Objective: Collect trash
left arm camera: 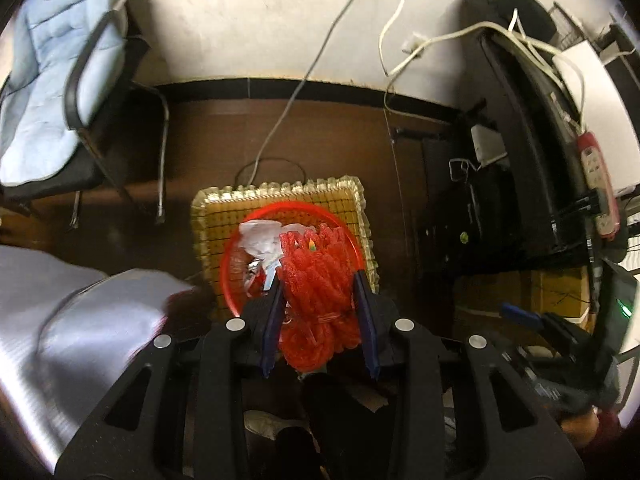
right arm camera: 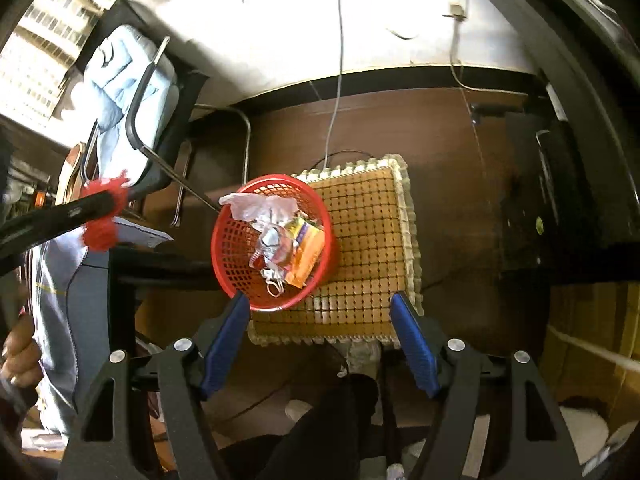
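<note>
A red plastic mesh basket (right arm camera: 224,248) stands on a bamboo seat mat (right arm camera: 368,240) and holds crumpled white paper (right arm camera: 256,204), foil and an orange wrapper (right arm camera: 308,252). My left gripper (left arm camera: 320,286) is shut on a red foam net (left arm camera: 316,280) and holds it above the basket (left arm camera: 230,276). In the right wrist view the left gripper (right arm camera: 72,212) shows at the far left with the red net (right arm camera: 105,216) in it, left of the basket. My right gripper (right arm camera: 320,300) is open and empty, hovering over the mat's near edge beside the basket.
A chair with a light blue cushion (left arm camera: 44,80) stands at the left. A dark desk with a computer tower (left arm camera: 460,232), cables (left arm camera: 288,100) and a power strip (left arm camera: 596,176) is at the right. The floor is brown. A grey cushioned surface (left arm camera: 60,328) lies near left.
</note>
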### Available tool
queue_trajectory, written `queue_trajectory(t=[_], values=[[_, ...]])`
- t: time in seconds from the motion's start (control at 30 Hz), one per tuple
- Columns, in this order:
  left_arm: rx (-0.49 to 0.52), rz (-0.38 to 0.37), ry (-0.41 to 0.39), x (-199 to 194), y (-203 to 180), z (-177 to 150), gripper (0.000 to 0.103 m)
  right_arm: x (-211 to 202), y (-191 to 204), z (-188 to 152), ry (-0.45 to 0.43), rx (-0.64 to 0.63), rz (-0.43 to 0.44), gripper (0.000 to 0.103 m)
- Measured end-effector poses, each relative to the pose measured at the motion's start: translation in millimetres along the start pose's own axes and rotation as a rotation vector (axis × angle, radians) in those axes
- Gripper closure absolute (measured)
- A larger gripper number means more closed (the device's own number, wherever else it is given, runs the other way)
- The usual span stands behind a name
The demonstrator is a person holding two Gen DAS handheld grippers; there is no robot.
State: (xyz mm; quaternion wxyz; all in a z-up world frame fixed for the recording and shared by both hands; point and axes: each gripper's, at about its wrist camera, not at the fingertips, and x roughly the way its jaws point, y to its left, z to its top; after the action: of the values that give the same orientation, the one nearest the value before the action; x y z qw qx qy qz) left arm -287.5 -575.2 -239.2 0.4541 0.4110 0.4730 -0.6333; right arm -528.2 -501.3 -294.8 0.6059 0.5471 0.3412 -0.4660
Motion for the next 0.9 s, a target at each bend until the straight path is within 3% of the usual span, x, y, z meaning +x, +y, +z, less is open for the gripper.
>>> queue_trajectory(t=[0.1,0.13,0.17,0.3,0.37,0.6,0.67,0.9], values=[[0.003,0.037,0.034,36.5,-2.2,2.3,0.059,5.1,-10.2,-9.8,0.003,0.026,0.001,0.031],[-0.006,0.062,0.055,51.7,-0.3,2.1,0.043,8.0,-12.7,-12.7,0.006,0.036,0.004,0.031],[-0.014,0.082,0.066,61.0,1.7,1.7,0.034,9.9,-14.6,-14.8,0.008,0.044,0.006,0.031],[-0.05,0.125,0.115,93.7,13.5,0.8,0.033,18.9,-17.4,-20.2,0.019,0.06,0.014,0.031],[-0.074,0.124,0.117,91.0,18.2,0.4,0.033,17.3,-11.8,-20.5,0.015,0.051,0.021,0.031],[-0.048,0.138,0.002,11.4,9.2,-1.8,0.032,-2.4,25.1,-1.9,-0.012,-0.03,0.026,0.031],[-0.029,0.165,-0.043,-17.7,3.9,-6.0,0.026,-10.6,38.9,4.4,-0.024,-0.059,0.003,0.031],[-0.022,0.258,-0.141,-105.4,-0.2,-49.0,0.016,-58.6,87.7,12.1,-0.073,-0.095,-0.012,0.026]])
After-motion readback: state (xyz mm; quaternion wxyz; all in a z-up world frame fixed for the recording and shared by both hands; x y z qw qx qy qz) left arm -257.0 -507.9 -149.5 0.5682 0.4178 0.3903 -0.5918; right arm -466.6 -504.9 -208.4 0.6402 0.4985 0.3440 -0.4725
